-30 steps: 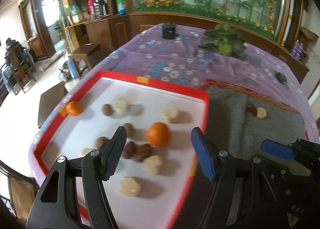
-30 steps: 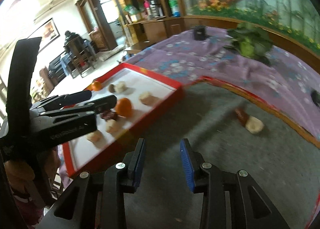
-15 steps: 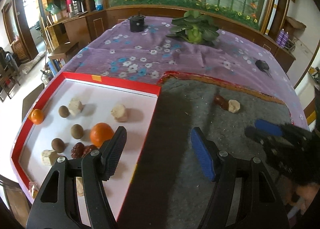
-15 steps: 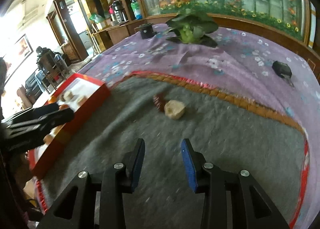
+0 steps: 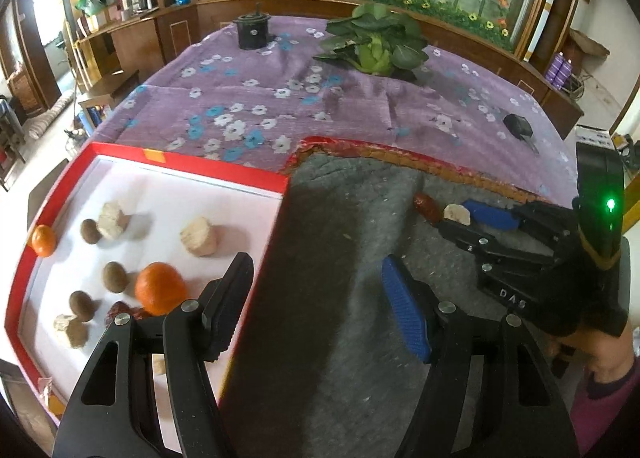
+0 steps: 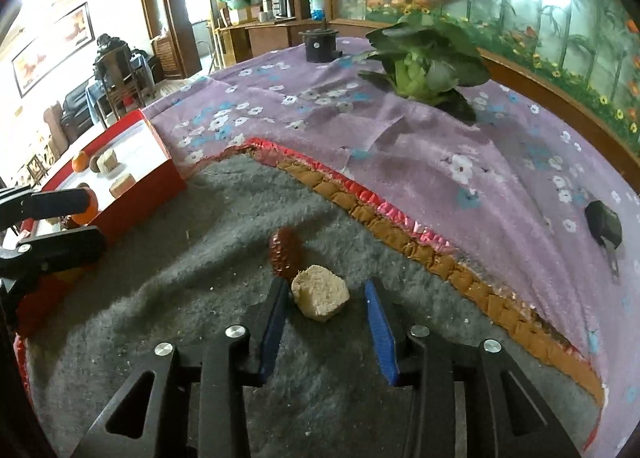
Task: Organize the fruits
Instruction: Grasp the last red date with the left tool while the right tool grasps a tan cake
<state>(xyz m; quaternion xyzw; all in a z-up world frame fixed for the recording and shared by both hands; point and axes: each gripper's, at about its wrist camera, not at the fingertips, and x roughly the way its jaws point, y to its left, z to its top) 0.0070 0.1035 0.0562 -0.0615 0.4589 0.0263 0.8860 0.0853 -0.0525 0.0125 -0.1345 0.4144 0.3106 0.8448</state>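
Observation:
A beige fruit chunk (image 6: 320, 293) lies on the grey mat (image 6: 200, 298) with a dark red date (image 6: 285, 251) touching its far left side. My right gripper (image 6: 325, 300) is open, its jaws either side of the chunk; it also shows in the left wrist view (image 5: 466, 214). My left gripper (image 5: 316, 294) is open and empty above the edge of the red tray (image 5: 192, 164). The tray holds a large orange (image 5: 160, 288), a small orange (image 5: 43, 241), several beige chunks and brown round fruits.
A leafy green plant (image 5: 374, 44) and a black round pot (image 5: 253, 31) stand at the far side of the purple flowered cloth (image 5: 256, 106). A small black object (image 6: 604, 224) lies on the cloth at the right. Wooden cabinets line the back.
My right gripper has moved forward to the beige chunk, which now sits between its jaws. My left gripper has swung right, from over the tray to its right edge.

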